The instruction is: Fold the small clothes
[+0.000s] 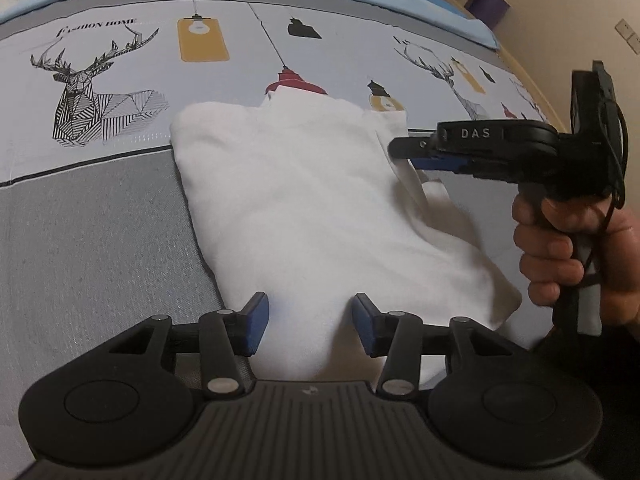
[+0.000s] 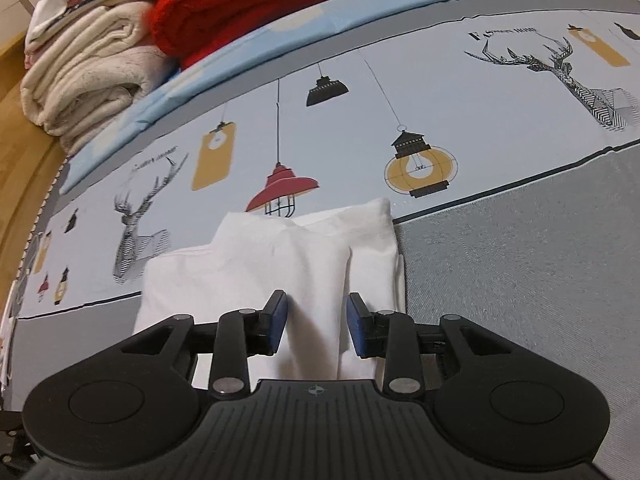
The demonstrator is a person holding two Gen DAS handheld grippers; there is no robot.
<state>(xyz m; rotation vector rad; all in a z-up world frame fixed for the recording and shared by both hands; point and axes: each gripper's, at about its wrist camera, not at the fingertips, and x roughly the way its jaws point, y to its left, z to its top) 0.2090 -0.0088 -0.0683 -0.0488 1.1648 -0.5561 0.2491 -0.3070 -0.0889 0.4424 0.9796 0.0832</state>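
Observation:
A small white garment (image 1: 304, 200) lies folded on the printed bed sheet (image 1: 120, 208). My left gripper (image 1: 310, 322) is open, its blue pads on either side of the garment's near edge, holding nothing. My right gripper (image 1: 404, 152) shows in the left wrist view at the garment's far right edge, a fold of white cloth hanging by its tips. In the right wrist view the right gripper (image 2: 316, 320) is open, with a raised ridge of the white garment (image 2: 280, 264) between its pads, which are not pressed on it.
A stack of folded cream towels (image 2: 84, 76) and a red knit item (image 2: 256, 4) sit at the bed's far left edge. A wooden bed frame (image 2: 24, 152) runs beside them. A wall (image 1: 560, 4) stands at the right in the left wrist view.

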